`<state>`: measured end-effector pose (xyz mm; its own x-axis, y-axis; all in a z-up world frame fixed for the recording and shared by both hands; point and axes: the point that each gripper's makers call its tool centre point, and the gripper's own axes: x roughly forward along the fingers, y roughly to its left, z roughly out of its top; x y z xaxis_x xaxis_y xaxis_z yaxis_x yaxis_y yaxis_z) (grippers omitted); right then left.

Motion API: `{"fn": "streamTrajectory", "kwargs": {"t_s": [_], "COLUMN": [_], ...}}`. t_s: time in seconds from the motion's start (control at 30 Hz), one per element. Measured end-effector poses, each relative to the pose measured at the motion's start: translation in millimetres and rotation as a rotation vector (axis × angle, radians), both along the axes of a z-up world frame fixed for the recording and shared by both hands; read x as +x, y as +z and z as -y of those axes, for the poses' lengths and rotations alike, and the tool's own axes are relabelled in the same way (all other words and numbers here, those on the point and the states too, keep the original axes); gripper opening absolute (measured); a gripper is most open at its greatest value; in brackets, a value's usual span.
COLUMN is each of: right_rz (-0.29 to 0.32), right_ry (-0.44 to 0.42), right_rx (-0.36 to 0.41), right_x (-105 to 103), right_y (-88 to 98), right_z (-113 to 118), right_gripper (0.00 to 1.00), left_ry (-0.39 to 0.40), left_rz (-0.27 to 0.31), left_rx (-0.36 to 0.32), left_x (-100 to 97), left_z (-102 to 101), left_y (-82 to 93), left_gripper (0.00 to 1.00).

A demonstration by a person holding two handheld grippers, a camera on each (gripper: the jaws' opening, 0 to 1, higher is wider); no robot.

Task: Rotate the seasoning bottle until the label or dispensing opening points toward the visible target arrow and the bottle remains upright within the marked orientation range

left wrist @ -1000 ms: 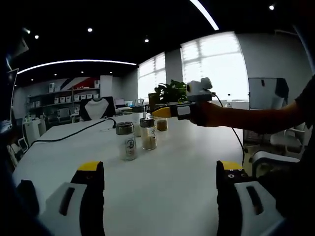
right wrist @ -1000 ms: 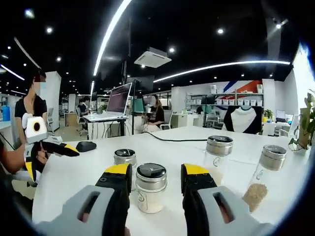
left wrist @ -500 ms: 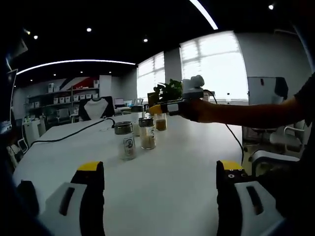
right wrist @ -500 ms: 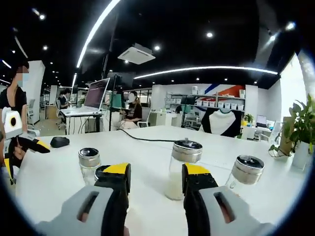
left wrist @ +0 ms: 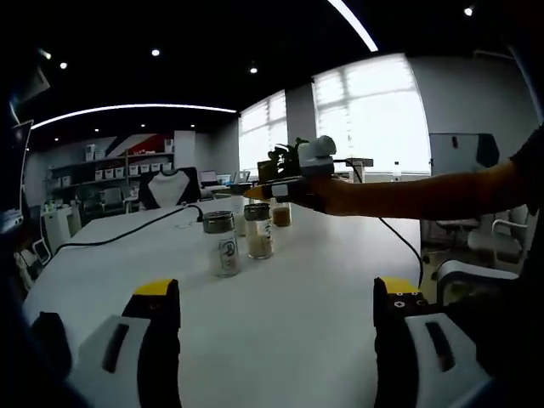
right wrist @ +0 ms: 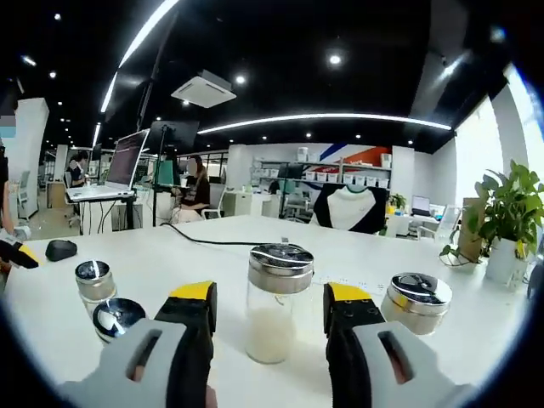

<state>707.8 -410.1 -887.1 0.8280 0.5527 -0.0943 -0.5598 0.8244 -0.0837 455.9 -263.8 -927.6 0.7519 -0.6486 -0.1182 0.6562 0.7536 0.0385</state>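
I work over a wide white bench [left wrist: 280, 323] in an open office: dark ceiling with curved light strips, bright windows [left wrist: 374, 110] on one side, shelves of white boxes [right wrist: 340, 174] along the far wall, and a black and white chair [right wrist: 350, 208] at the bench's far edge. A black cable [left wrist: 127, 229] snakes across the bench top, and a potted plant [right wrist: 506, 212] stands near the window end. In the right gripper view, people sit at desks with a monitor [right wrist: 127, 157] farther back, and a black mouse [right wrist: 61, 249] lies on the bench.

My left gripper [left wrist: 276, 310] hangs low over bare bench, its yellow-tipped fingers [left wrist: 157, 293] spread wide with nothing between them. Well ahead of it stand the seasoning bottles, all upright: a labelled one with white contents [left wrist: 223, 245] nearest, a second [left wrist: 257, 229] just behind.

My right gripper [right wrist: 268, 310] reaches into that cluster; in the left gripper view it shows as a yellow and black tool [left wrist: 285, 189] held at the end of my arm [left wrist: 408, 195]. Its fingers [right wrist: 194, 306] stand parted on either side of a glass seasoning bottle [right wrist: 276, 302] with a metal cap and white powder. I cannot tell whether they touch the glass. Another capped bottle [right wrist: 416, 299] stands just to the right, and two smaller ones [right wrist: 95, 285] crowd the left finger.
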Motion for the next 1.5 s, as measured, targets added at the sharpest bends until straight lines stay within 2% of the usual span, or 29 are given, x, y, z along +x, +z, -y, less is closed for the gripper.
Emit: {"fn": "streamTrajectory", "kwargs": {"t_s": [0.13,0.33,0.43,0.53,0.63,0.73,0.87,0.93,1.2,1.33,1.43,1.5], "right_rz": [-0.026,-0.010,-0.010,-0.023,-0.027,-0.021,-0.041,-0.035,-0.052,-0.084,-0.088,-0.084], "right_ry": [-0.024,-0.030,-0.042,-0.046,-0.035,-0.035,-0.050,-0.065,-0.055,-0.049,-0.003,0.020], "right_rx": [0.034,0.006,0.007,0.017,-0.016,-0.008,-0.014,-0.031,0.009,0.035,0.056,0.042], "right_x": [13,22,27,33,36,38,42,44,44,38,30,24], "right_y": [-7.0,-8.1,-9.5,-13.5,-17.2,-14.1,-17.5,-18.9,-18.2,-16.0,-13.2,-11.7], "right_z": [-1,-6,-4,-5,-11,-15,-18,-17,-15,-14,-15,-17], "right_gripper": [0.58,0.60,0.55,0.56,0.55,0.53,0.43,0.42,0.41,0.40,0.40,0.40], "left_ry": [0.006,0.007,0.006,0.005,0.005,0.009,0.015,0.018,0.021,0.024,0.023,0.022], "left_rz": [-0.006,-0.012,-0.014,-0.011,-0.009,-0.010,-0.011,-0.009,-0.002,-0.007,-0.010,-0.008], "left_rx": [-0.010,-0.007,-0.006,0.001,0.002,-0.002,-0.001,-0.001,-0.010,-0.017,-0.029,-0.033], "left_x": [0.9,1.5,1.9,2.1,2.4,2.8,3.4,3.7,3.9,4.3,3.5,2.8], "left_z": [-3,-4,-4,-3,-5,-7,-10,-11,-13,-13,-13,-13], "left_y": [-0.1,-2.6,-3.9,-5.0,-5.3,-4.9,-5.1,-4.2,-1.1,-1.9,-1.2,-0.2], "left_gripper": [0.99,0.99,0.99,0.99,0.98,0.98,0.98,0.98,0.97,0.97,0.96,0.96]}}
